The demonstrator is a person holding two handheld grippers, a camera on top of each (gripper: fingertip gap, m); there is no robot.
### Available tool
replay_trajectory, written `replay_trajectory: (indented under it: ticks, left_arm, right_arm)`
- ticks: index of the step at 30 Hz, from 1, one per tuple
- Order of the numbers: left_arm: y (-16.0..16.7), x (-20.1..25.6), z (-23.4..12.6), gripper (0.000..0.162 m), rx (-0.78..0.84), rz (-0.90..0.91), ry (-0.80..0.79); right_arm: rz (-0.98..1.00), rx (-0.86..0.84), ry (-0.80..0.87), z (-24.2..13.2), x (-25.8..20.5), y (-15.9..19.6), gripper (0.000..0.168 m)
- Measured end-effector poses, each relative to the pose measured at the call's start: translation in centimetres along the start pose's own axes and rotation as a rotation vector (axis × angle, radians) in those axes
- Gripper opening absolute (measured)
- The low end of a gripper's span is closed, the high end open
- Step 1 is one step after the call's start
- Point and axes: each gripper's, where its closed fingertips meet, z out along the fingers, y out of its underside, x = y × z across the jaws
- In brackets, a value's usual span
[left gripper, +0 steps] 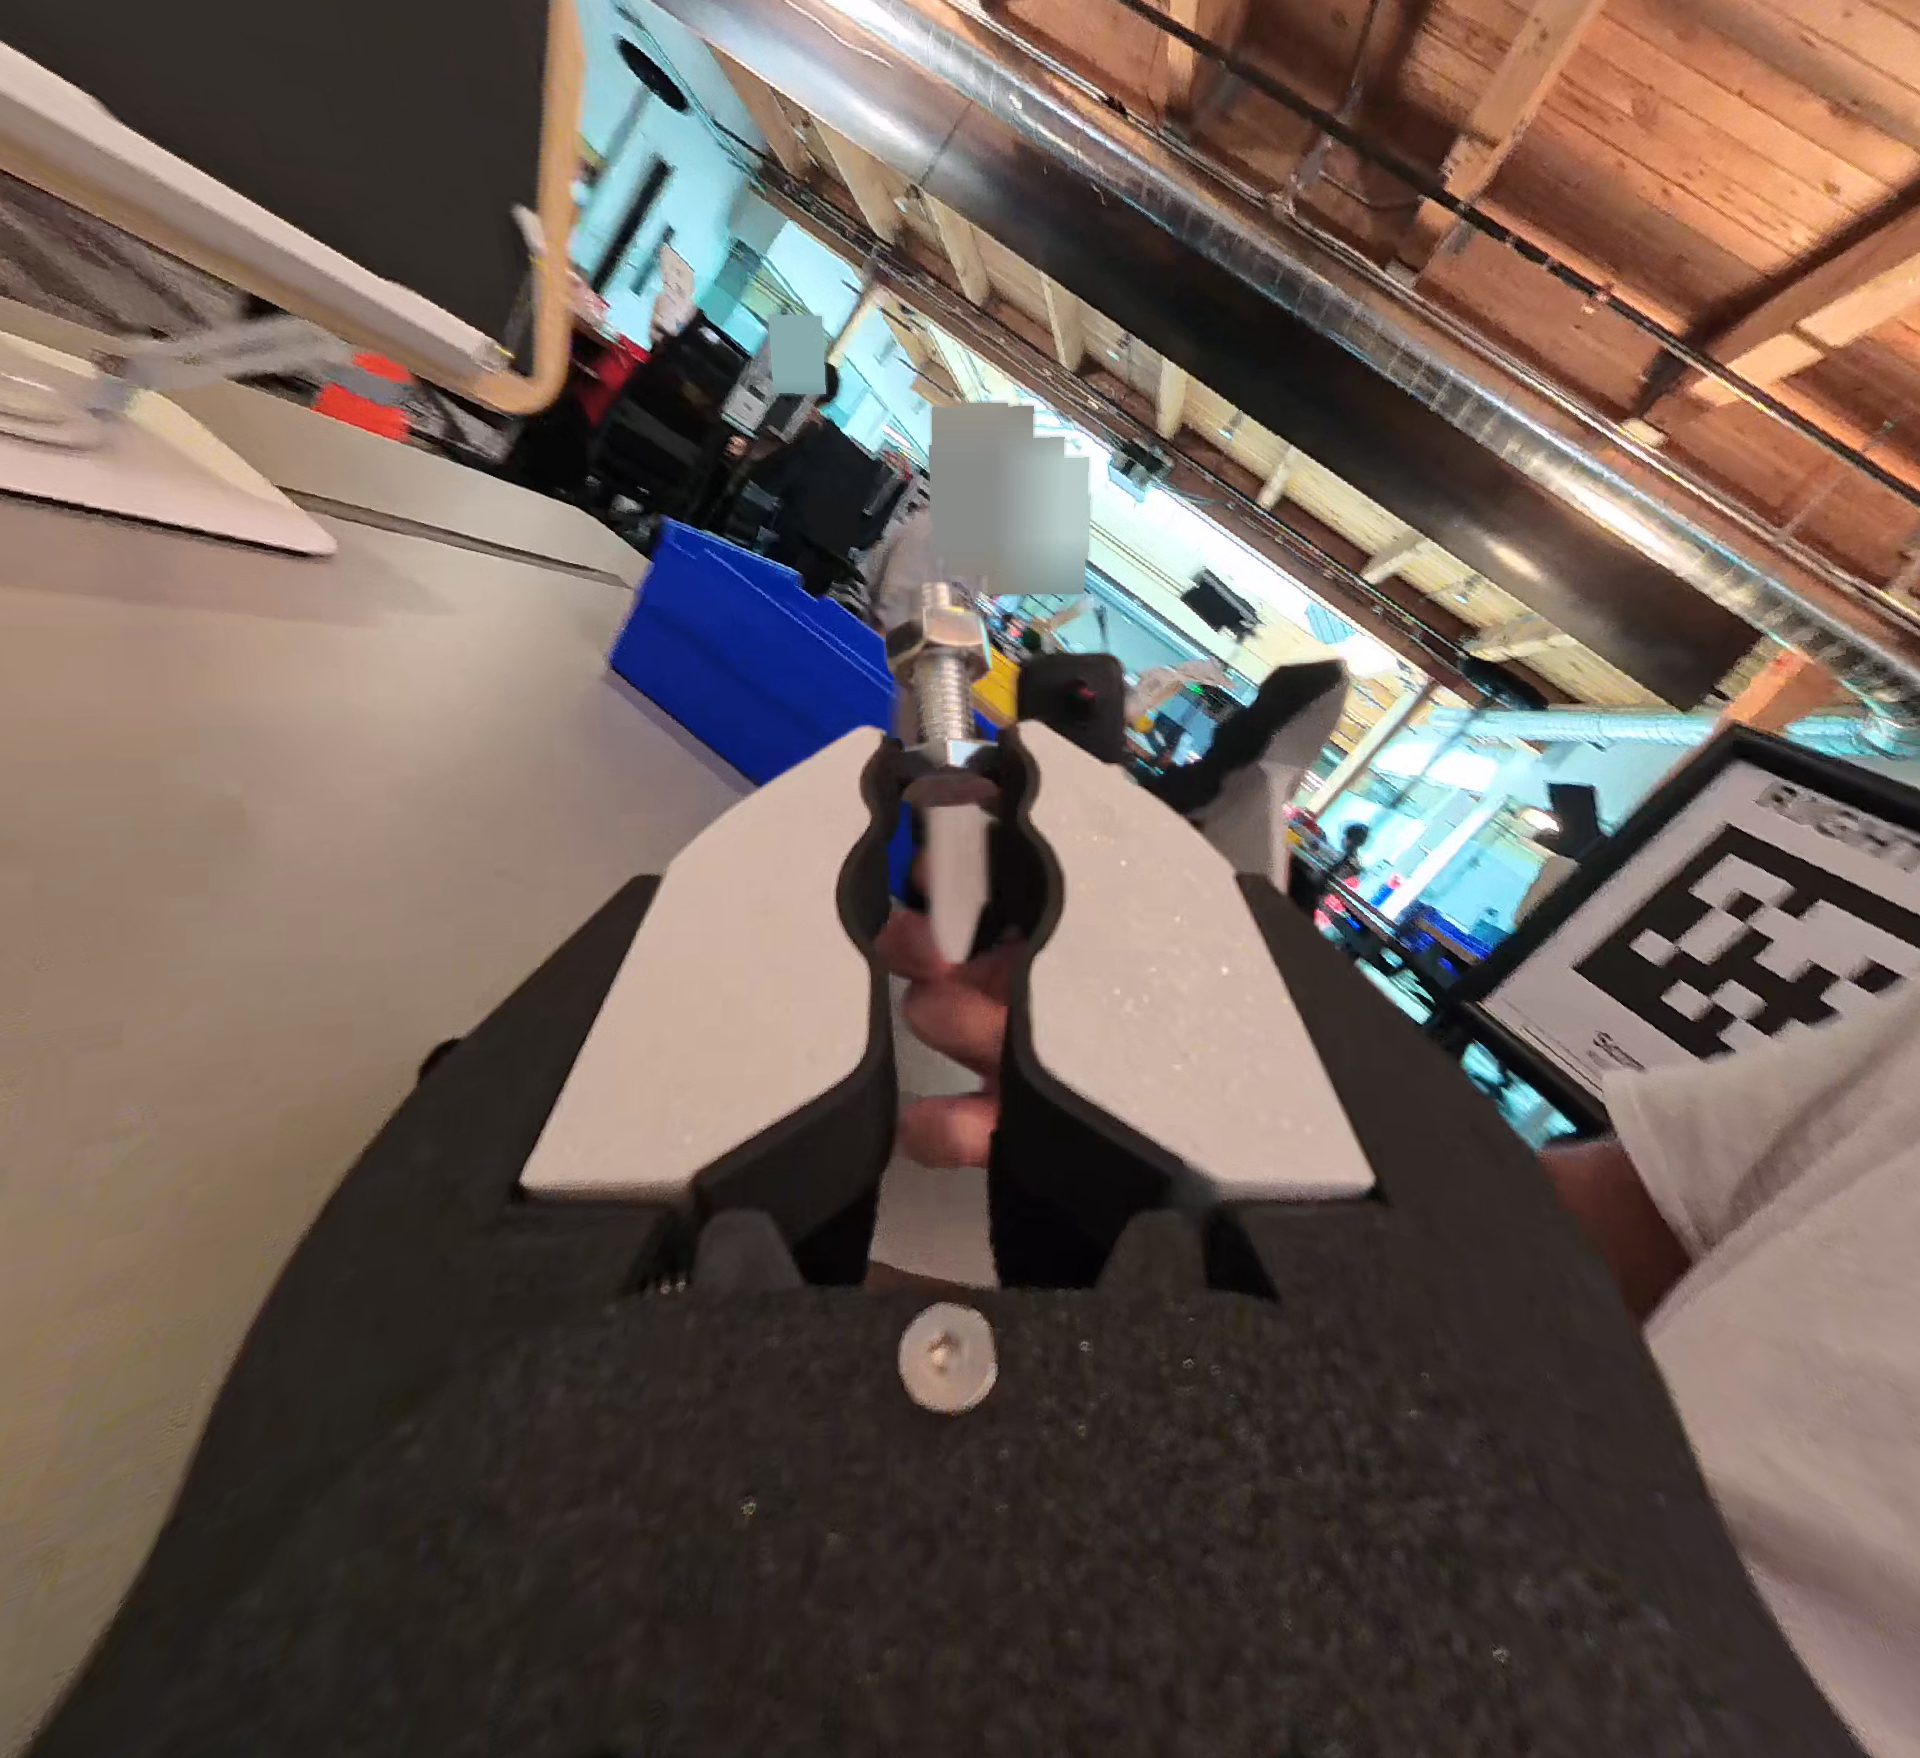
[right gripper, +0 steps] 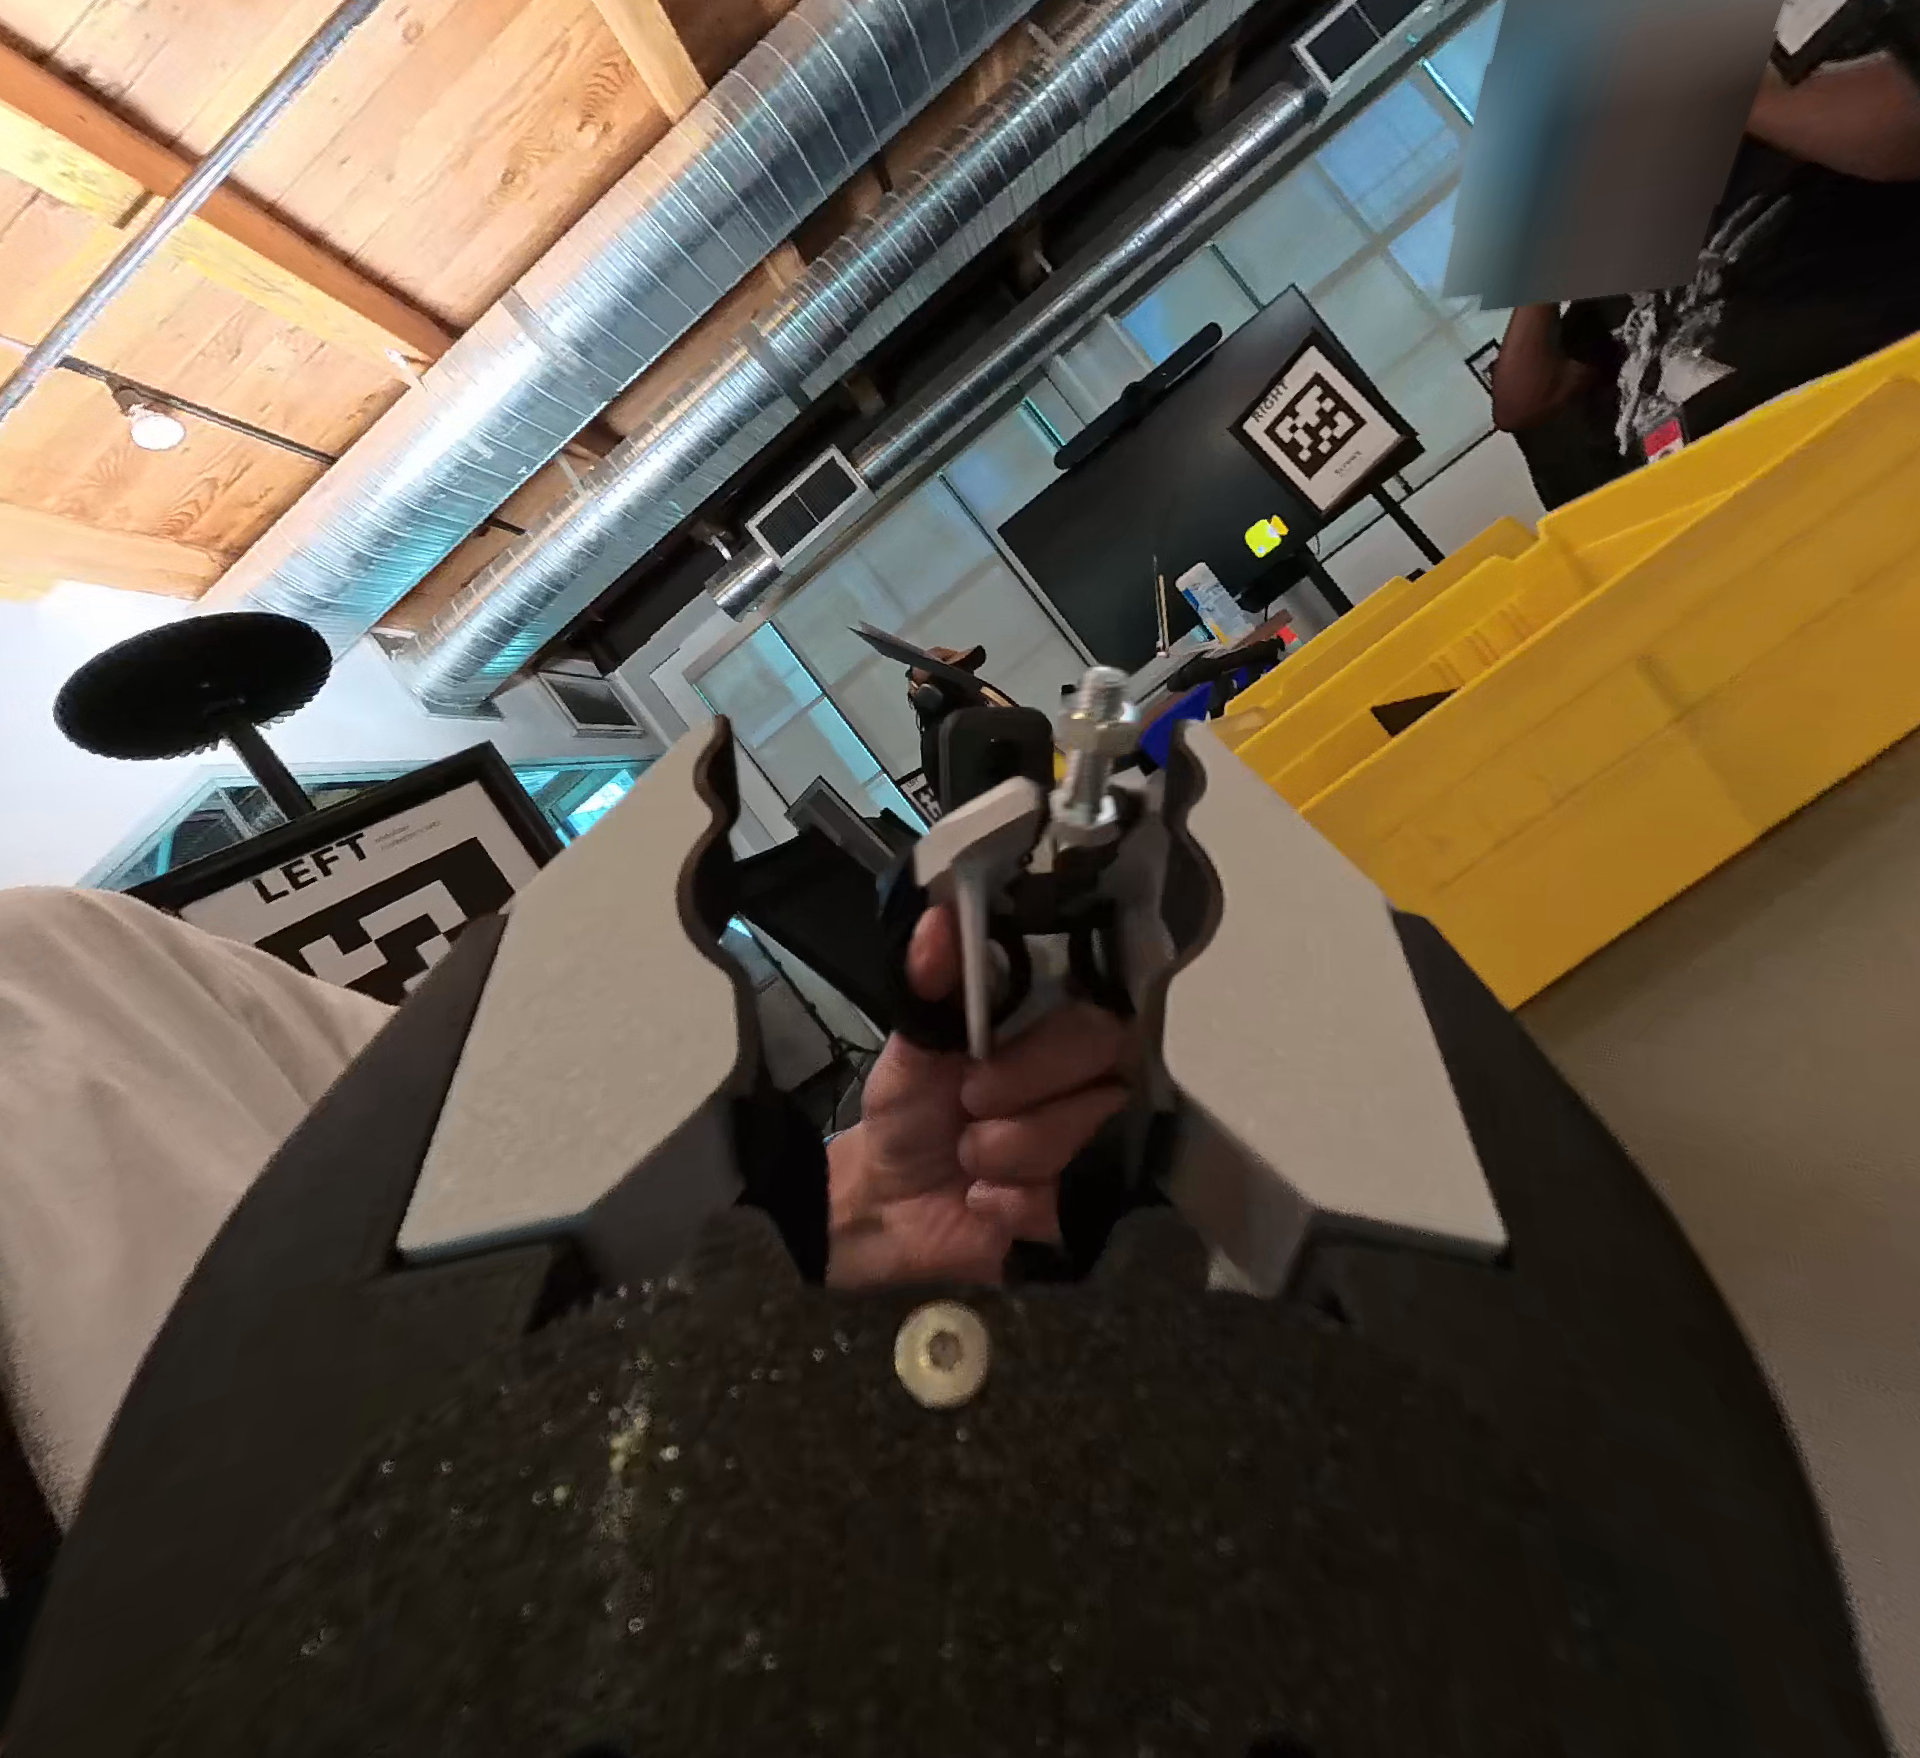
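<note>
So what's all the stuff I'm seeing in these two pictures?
bolt: one, silver, threaded, nuts on it, gripped at the left claw's tips
blue bin: one, on the grey table, beyond the bolt
yellow bins: several, nested, right of the right claw
marker boards: black-and-white, framed, standing around
ducts: silver, under the wooden ceiling
left claw: one, grey and black, shut on the bolt
right claw: one, open, facing the bolt
</note>
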Motion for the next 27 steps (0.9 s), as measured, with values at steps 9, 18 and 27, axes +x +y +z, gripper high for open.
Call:
replay_trajectory:
  ticks: [9,18,27]
  left_arm:
    - [1.5,1.1,1.2,0.018,-0.047,-0.001,0.037]
    - [-3.6,-4.8,-3.7,0.018,0.170,-0.123,-0.157]
    - [1.6,1.2,1.1,0.018,-0.082,0.034,0.050]
  right_arm:
    - [-0.024,-0.009,-0.043,0.7,-1.2,0.9,0.087]
    - [-0.068,-0.041,-0.093,0.2,-2.4,0.2,0.067]
    - [-0.021,-0.056,-0.034,0.8,-0.8,1.6,0.090]
